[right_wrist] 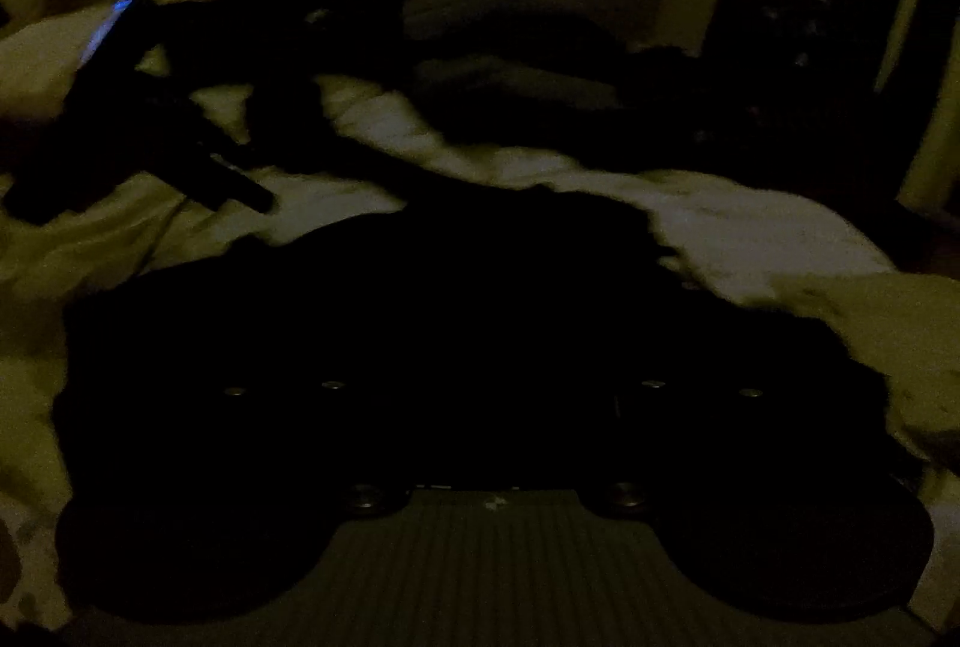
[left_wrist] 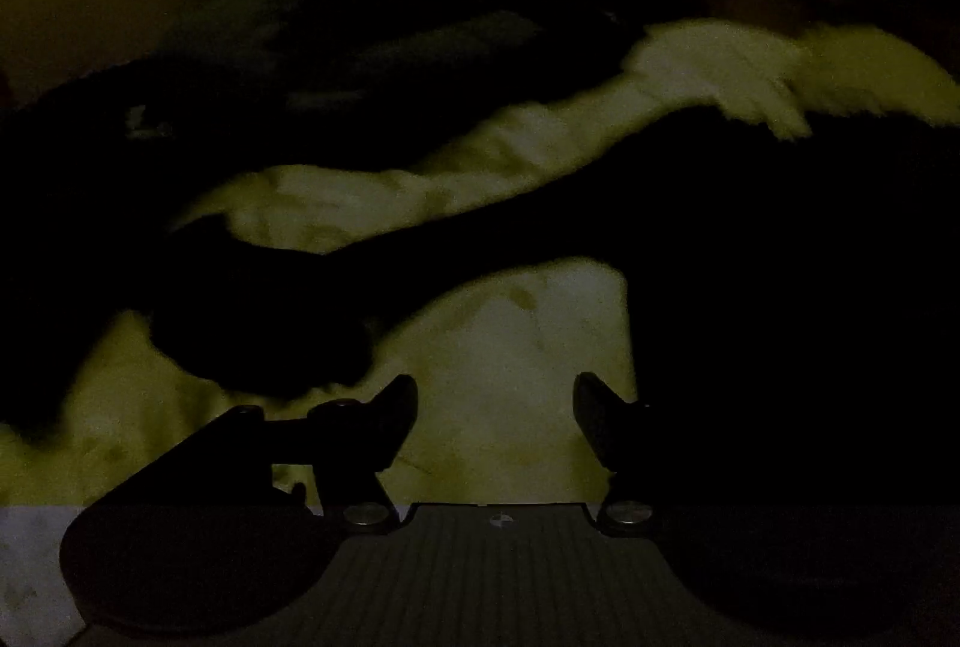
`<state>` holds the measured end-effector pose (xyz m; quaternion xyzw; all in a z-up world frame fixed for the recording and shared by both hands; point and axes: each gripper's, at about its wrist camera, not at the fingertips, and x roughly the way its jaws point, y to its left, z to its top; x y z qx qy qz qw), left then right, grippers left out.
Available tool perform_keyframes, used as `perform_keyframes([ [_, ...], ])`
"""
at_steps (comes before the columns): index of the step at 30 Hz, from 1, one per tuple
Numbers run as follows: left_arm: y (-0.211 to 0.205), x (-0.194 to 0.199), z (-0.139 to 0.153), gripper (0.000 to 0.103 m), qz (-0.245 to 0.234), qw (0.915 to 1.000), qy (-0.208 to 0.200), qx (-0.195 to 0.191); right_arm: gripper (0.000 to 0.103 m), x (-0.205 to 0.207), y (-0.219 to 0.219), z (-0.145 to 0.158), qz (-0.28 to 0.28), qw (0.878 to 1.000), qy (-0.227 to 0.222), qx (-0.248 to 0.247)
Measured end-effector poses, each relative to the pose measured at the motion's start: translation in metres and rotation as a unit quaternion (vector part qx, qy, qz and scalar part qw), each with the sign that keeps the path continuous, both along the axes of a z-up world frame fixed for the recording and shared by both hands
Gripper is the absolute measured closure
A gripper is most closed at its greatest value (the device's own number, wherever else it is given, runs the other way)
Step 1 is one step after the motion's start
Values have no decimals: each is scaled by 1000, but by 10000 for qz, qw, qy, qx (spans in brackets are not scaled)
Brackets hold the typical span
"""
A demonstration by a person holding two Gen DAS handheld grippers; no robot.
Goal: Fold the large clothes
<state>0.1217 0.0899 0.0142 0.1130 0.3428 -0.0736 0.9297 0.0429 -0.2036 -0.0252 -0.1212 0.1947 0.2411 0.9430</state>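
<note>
- A dark garment [right_wrist: 420, 323] is seen spread over a pale sheet [right_wrist: 750, 227], filling the near middle of the right wrist view; its outline is ragged at the far edge, and no neat fold can be made out in this light.
- In the left wrist view the same dark cloth [left_wrist: 780, 317] fills the right side, and a dark lobe of it [left_wrist: 258, 323] lies to the left, just beyond the fingers.
- The left gripper [left_wrist: 495, 395] is held with its jaws wide apart and nothing between them; only bare sheet [left_wrist: 510, 347] shows in the gap. It is judged that the cloth is not gripped, so that a fresh hold can be sought.
- The right gripper [right_wrist: 492, 389] is lost against the black cloth: only a few screw heads glint. Whether it is gripping the garment cannot be told.
- More dark clothing [right_wrist: 288, 47] is heaped at the far left of the bed, apparently set aside from the piece in work.
- A dark piece of furniture [right_wrist: 828, 47] stands at the far right, against a pale wall.
- The scene is very dim and blurred, so finer detail is left unsaid.
</note>
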Motion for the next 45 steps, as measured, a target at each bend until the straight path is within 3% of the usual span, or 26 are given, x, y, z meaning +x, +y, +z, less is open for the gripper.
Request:
perform_keyframes([
  [3, 3, -3, 8, 0, -210, 9969, 141, -739, 35, 9, -18, 5, -628, 9977, -136, 198],
  [6, -13, -7, 4, 0, -631, 9918, 429, -1024, 35, 20, -39, 9, -1142, 9913, -77, 651],
  [8, -25, -11, -2, 0, -875, 9885, 611, -1076, 40, 27, -45, 6, -1294, 9900, -42, 554],
  [10, -34, -16, -8, 0, -1092, 9840, 766, -1181, 42, 25, -45, 1, -1457, 9891, -182, 137],
  [13, -45, -24, -17, 0, -1430, 9793, 978, -1043, 43, 19, -51, -9, -1559, 9862, -353, -427],
  [16, -50, -28, -29, 0, -1578, 9780, 1120, -784, 46, 20, -63, -22, -1994, 9752, -393, -876],
  [22, -44, -17, -43, 0, -1405, 9785, 1288, -789, 53, 36, -85, -38, -2527, 9631, -155, -908],
  [26, -46, -15, -44, 0, -1416, 9785, 1308, -733, 63, 48, -91, -35, -2576, 9644, -264, -534],
  [28, -46, -16, -43, 0, -1435, 9786, 1298, -705, 78, 59, -96, -33, -2685, 9624, -263, -329],
  [29, -45, -17, -43, 0, -1441, 9785, 1298, -697, 97, 59, -98, -31, -2703, 9623, -242, -190],
  [35, -42, -13, -47, 0, -1479, 9769, 1355, -740, 97, 40, -136, -17, -3242, 9441, 87, 594],
  [38, -42, -10, -47, 0, -1539, 9748, 1446, -725, 97, 40, -147, -25, -3217, 9425, 432, 796],
  [43, -31, -11, -35, 0, -1686, 9730, 1418, -682, 97, 39, -138, -25, -3132, 9458, 343, 782],
  [44, -27, -11, -31, 0, -1645, 9737, 1399, -719, 84, 37, -137, -23, -3043, 9486, 287, 824],
  [45, -21, -11, -27, 0, -1560, 9754, 1362, -760, 59, 36, -135, -20, -2990, 9507, 301, 768],
])
